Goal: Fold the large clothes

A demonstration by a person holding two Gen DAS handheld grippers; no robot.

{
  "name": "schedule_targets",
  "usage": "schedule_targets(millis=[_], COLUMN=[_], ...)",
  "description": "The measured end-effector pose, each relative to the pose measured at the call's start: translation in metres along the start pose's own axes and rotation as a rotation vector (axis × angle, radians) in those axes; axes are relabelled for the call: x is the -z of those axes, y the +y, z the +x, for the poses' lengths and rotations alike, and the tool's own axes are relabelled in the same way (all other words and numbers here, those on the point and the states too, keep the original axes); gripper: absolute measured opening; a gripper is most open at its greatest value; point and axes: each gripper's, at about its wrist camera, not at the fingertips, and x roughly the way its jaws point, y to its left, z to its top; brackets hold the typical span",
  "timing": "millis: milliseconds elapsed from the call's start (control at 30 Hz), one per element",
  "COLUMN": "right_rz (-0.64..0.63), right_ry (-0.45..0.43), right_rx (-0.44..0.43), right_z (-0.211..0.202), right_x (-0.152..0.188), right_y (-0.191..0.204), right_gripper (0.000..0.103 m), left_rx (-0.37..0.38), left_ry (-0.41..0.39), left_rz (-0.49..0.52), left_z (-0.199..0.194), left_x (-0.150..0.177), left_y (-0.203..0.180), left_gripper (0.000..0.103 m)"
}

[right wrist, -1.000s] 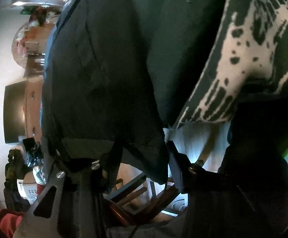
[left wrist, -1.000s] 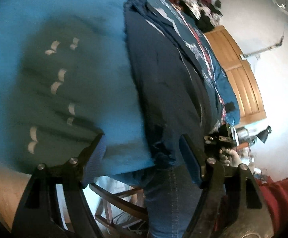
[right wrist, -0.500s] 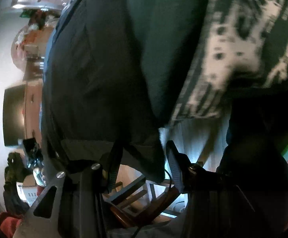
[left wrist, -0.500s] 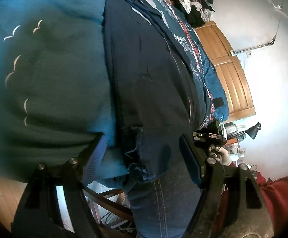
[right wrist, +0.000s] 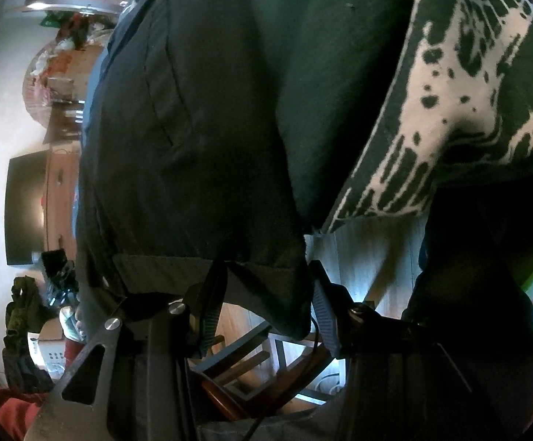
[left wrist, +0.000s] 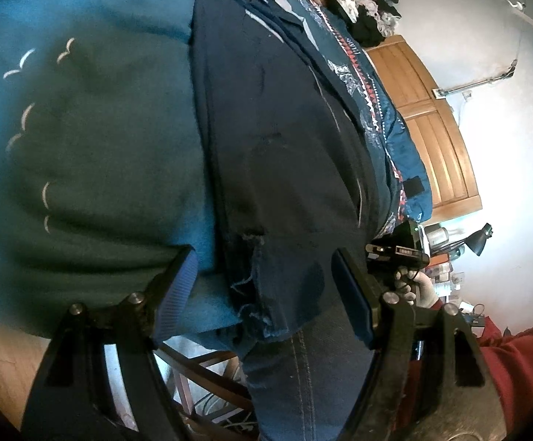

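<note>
- I see a teal cloth [left wrist: 82, 169] spread wide ahead of my left gripper [left wrist: 263, 286], up and to its left
- The dark navy garment [left wrist: 285, 183] lies on it, frayed hem hanging between my left fingers
- Left jaws are spread, gripping nothing
- My right gripper [right wrist: 266, 297] is likewise parted, the garment's [right wrist: 193, 147] corner drooping between its pads, untouched as far as I can tell
</note>
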Motion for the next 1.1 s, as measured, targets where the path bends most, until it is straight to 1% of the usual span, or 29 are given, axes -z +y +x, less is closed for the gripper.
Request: schedule_targets(millis=[100,133,200,233,267,400,467,500,533,567,600,633,667,767,867,967,1100], right_rz=[-0.004,-0.004,-0.002,-0.001,0.000,0.001,-0.003,-0.005,-0.009,-0.023,-0.037,-0.054,-0.069,-0.082,-0.083,-0.103,-0.129], right_ry=[0.005,0.005,0.002,-0.002,-0.008,-0.016,-0.013,-0.012,-0.014,-0.022,-0.032,-0.049,-0.069,-0.143,-0.206,-0.258,-0.341], right_rx=[0.002,0.003,0.000,-0.001,-0.002,-0.015,-0.011,-0.006,0.005,0.035,0.054,0.050,0.041,-0.028,-0.094,-0.155,-0.222], right_z=[0.001,0.001,0.000,-0.001,-0.002,-0.004,-0.003,-0.003,-0.004,-0.006,-0.010,-0.017,-0.024,-0.054,-0.078,-0.102,-0.135], right_x=[-0.001,-0.001,-0.002,-0.002,-0.001,-0.001,-0.001,-0.001,-0.001,0.001,0.002,0.006,0.009,0.021,0.022,0.018,0.003], right_y=[0.000,0.001,0.000,0.000,-0.001,-0.002,-0.001,0.000,0.001,0.004,0.007,0.013,0.019,0.038,0.050,0.067,0.089], right_gripper=[0.051,0.051,0.051,0.051,0.051,0.051,0.051,0.051,0.045,0.029,0.021,0.015,0.013,0.012,0.012,0.012,0.012], left_rx=[0.012,0.021,0.061,0.074,0.073,0.086,0.111,0.114,0.103,0.092,0.083,0.090,0.101,0.157,0.194,0.228,0.277], left_ry=[-0.005,-0.006,0.001,0.003,0.002,0.005,-0.009,-0.015,-0.023,-0.026,-0.035,-0.052,-0.072,-0.144,-0.186,-0.224,-0.307], left_rz=[0.000,0.000,-0.015,-0.025,-0.024,-0.038,-0.067,-0.069,-0.055,-0.043,-0.040,-0.041,-0.040,-0.044,-0.009,0.018,0.022], left_z=[0.003,0.003,0.002,0.001,0.000,0.003,0.005,0.004,0.004,0.004,0.002,-0.001,-0.006,-0.024,-0.033,-0.041,-0.058], left_x=[0.002,0.002,0.005,0.005,0.006,0.005,0.003,0.002,0.001,0.001,0.001,0.001,0.001,-0.002,-0.011,-0.019,-0.042], left_y=[-0.005,-0.006,-0.008,-0.006,-0.006,0.000,0.004,0.003,0.000,-0.003,-0.006,-0.011,-0.015,-0.028,-0.046,-0.062,-0.074], left_gripper=[0.074,0.072,0.046,0.025,0.021,0.022,0.032,0.033,0.033,0.029,0.024,0.016,0.010,0.008,0.008,0.008,0.008])
